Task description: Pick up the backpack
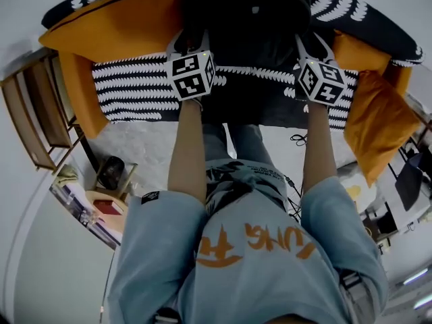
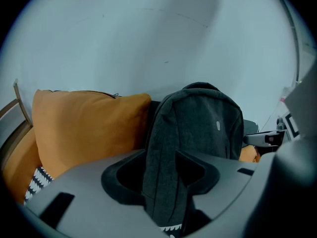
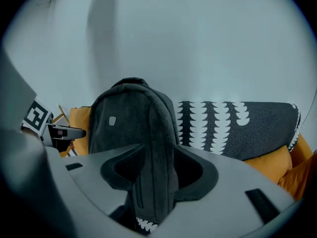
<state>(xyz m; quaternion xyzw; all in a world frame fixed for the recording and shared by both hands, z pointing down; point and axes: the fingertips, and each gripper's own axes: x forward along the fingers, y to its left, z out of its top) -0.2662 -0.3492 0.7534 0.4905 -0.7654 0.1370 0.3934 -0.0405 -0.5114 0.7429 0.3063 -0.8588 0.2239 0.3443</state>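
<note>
A dark grey backpack (image 1: 250,19) stands upright on a black-and-white patterned sofa (image 1: 135,86), leaning against the wall. My left gripper (image 1: 189,40) is at its left side and my right gripper (image 1: 315,44) at its right side. In the left gripper view the backpack (image 2: 198,128) has its side edge running down between the wide-apart jaws of the left gripper (image 2: 163,175). In the right gripper view the backpack (image 3: 129,123) likewise has its other edge between the spread jaws of the right gripper (image 3: 156,175). The pads do not visibly squeeze the fabric.
A large orange cushion (image 1: 115,25) lies left of the backpack, and another orange cushion (image 1: 378,120) hangs at the sofa's right end. A wooden rack (image 1: 34,113) stands left of the sofa. A low table (image 1: 101,208) with small items sits by the person's left side.
</note>
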